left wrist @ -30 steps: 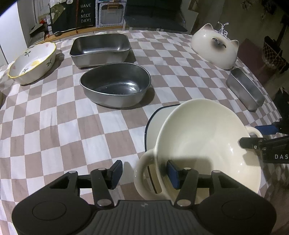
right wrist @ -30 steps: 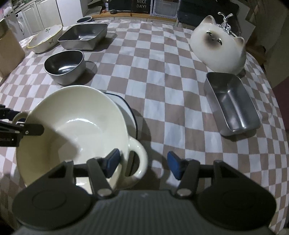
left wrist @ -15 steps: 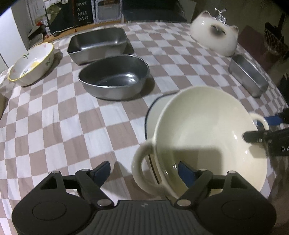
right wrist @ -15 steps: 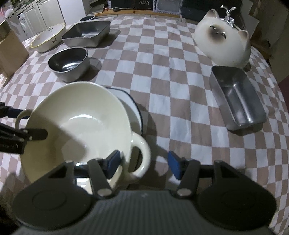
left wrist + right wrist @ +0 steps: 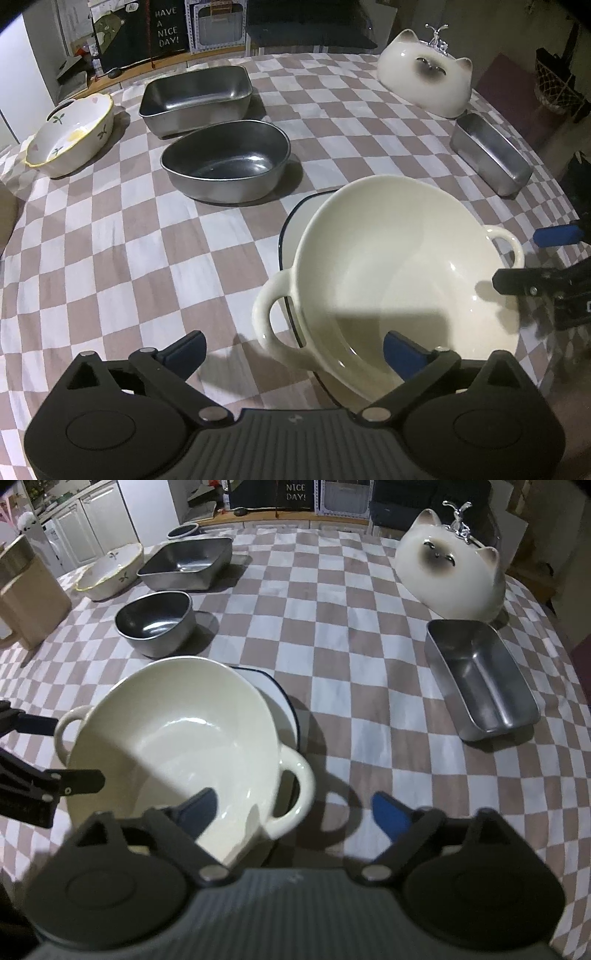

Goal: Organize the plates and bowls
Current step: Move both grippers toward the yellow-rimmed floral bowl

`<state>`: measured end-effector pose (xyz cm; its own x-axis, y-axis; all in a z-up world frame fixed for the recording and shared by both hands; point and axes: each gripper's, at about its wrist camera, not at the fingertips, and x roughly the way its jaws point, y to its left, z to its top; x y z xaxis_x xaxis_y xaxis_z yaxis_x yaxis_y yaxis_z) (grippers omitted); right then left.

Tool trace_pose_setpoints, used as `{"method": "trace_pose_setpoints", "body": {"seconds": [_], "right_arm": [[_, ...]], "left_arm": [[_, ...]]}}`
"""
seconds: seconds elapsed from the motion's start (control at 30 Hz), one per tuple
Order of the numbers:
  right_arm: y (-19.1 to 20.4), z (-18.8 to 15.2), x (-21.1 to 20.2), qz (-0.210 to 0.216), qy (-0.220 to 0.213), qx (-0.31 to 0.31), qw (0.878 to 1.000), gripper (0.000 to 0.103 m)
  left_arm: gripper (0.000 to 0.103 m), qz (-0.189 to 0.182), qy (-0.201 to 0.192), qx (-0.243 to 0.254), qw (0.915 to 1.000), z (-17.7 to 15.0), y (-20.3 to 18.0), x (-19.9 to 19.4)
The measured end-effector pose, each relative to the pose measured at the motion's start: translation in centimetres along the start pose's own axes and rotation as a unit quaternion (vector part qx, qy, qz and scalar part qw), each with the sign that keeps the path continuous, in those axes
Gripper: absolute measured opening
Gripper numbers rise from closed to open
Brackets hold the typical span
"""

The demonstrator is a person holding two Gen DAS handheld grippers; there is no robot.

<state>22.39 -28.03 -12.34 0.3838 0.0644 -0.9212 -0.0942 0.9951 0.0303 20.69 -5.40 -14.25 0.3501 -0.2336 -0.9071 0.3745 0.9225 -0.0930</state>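
A cream two-handled bowl rests on a white plate with a dark blue rim on the checked tablecloth. My left gripper is open, its fingers either side of the bowl's near handle without touching it. In the right wrist view the same bowl sits on the plate. My right gripper is open around the bowl's other handle. Each gripper shows at the edge of the other's view.
An oval steel bowl, a rectangular steel pan and a flowered ceramic dish stand at the far left. A narrow steel loaf pan and a cat-shaped ceramic piece stand at the right. A brown mug is at the left edge.
Both grippers opened wide and let go of the bowl's handles. The bowl now rests on the plate. Both grippers drew back slightly.
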Motion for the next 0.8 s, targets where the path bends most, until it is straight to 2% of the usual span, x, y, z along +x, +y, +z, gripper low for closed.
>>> {"method": "trace_pose_setpoints", "body": {"seconds": [0.23, 0.5, 0.6, 0.8], "right_arm": [[0.2, -0.5, -1.4, 0.004, -0.016, 0.002, 1.0, 0.102], [1.1, -0.3, -3.3, 0.001, -0.063, 0.008, 0.998, 0.102], [1.6, 0.1, -4.0, 0.004, -0.083, 0.011, 0.996, 0.102], [3.3, 1.3, -4.7, 0.017, -0.116, 0.009, 0.993, 0.102]], "left_arm": [[0.103, -0.007, -0.013, -0.009, 0.9999, -0.4, 0.2, -1.5], [0.103, -0.017, -0.059, -0.054, 0.9966, -0.4, 1.7, -4.5], [0.103, -0.013, -0.077, -0.075, 0.9942, -0.5, 2.8, -5.5], [0.103, -0.018, -0.108, -0.142, 0.9837, -0.9, 5.8, -7.4]]}}
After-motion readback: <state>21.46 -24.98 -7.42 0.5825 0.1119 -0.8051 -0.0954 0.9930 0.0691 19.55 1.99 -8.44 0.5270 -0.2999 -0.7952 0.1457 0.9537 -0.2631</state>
